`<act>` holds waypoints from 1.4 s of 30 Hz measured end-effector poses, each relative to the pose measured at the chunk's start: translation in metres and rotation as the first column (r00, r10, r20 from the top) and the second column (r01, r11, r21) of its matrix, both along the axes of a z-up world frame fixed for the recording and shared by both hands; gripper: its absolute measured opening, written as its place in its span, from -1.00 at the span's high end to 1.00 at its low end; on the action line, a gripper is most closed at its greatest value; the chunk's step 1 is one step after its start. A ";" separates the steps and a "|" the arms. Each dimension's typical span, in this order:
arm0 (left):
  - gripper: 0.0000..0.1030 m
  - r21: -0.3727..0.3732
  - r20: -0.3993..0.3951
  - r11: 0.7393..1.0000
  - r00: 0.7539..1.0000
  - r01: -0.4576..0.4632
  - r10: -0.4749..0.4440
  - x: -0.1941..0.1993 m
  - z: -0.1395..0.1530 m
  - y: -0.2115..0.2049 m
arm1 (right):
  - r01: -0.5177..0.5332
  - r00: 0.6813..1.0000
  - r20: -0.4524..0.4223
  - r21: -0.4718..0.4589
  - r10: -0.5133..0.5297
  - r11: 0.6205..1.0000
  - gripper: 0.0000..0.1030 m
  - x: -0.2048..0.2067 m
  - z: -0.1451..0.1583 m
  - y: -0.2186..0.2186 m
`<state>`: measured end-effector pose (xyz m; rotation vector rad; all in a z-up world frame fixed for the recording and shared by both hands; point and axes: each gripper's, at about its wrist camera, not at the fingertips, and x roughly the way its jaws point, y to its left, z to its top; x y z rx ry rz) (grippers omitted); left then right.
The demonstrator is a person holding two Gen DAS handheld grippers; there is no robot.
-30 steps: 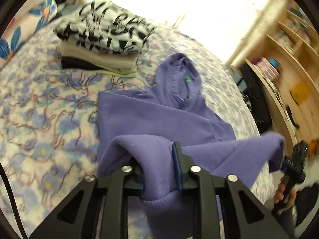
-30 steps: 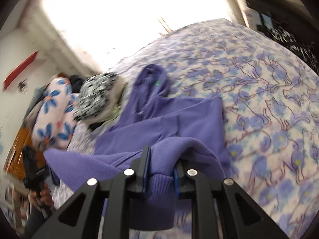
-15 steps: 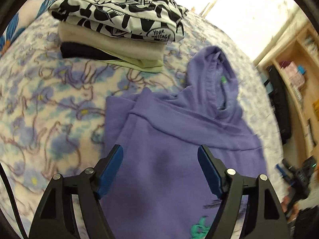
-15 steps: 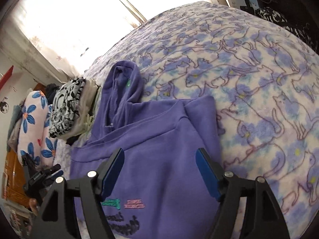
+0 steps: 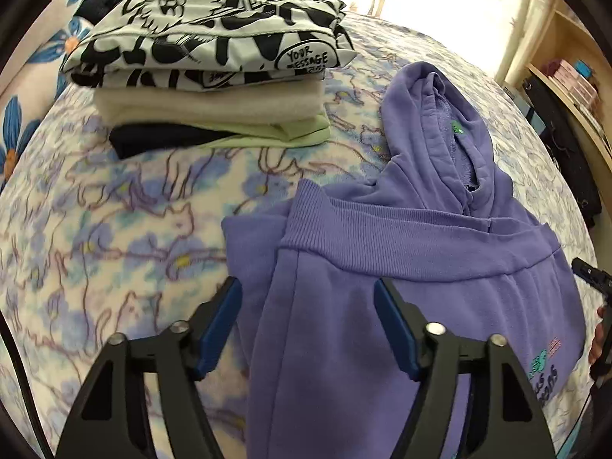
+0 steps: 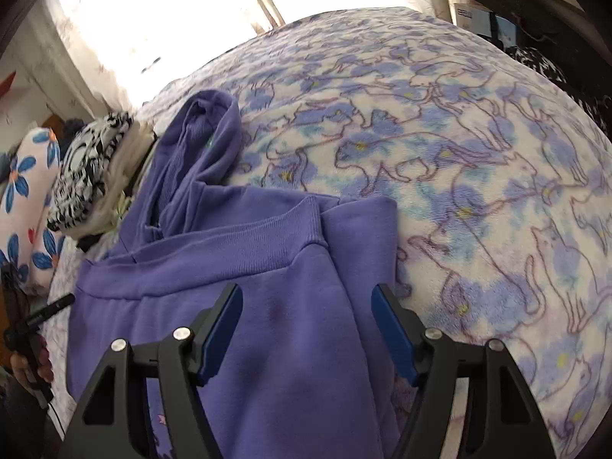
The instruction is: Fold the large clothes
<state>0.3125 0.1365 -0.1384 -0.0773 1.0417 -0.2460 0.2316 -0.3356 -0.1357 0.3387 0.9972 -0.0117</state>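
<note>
A purple hoodie [image 5: 420, 237] lies on the bed, its lower half folded up so the ribbed hem [image 5: 382, 237] lies across the chest below the hood [image 5: 432, 114]. My left gripper [image 5: 306, 287] hovers over the hoodie's left edge, jaws wide and closing, fabric under them but not pinched. My right gripper [image 6: 306, 290] hovers over the hoodie's [image 6: 229, 237] right edge, its jaws closing too, with cloth beneath the pads and nothing gripped.
A stack of folded clothes [image 5: 214, 57], topped by a black-and-white print, sits beyond the hoodie on the flowered bed cover [image 5: 114, 210]. A flowered pillow [image 6: 23, 191] lies at the far left. Wooden shelves [image 5: 573, 76] stand beside the bed. Bare cover [image 6: 459, 153] stretches right of the hoodie.
Both grippers let go of the hoodie's hem after carrying it up over the chest, opened wide, sank toward the bed, and since then have narrowed a little.
</note>
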 end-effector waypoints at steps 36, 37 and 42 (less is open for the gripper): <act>0.83 0.171 0.081 0.984 0.996 -0.053 0.040 0.037 -0.035 -0.024 | 0.079 0.997 0.007 -0.183 -0.079 0.980 0.85 0.045 -0.038 0.002; 0.81 0.172 0.092 0.984 0.995 -0.054 0.039 0.036 -0.038 -0.024 | 0.086 0.996 0.009 -0.178 -0.086 0.980 0.85 0.045 -0.038 0.002; 0.35 0.192 0.106 0.979 0.993 -0.074 0.054 0.033 -0.033 -0.026 | 0.085 0.995 -0.030 -0.171 -0.091 0.982 0.63 0.044 -0.026 0.002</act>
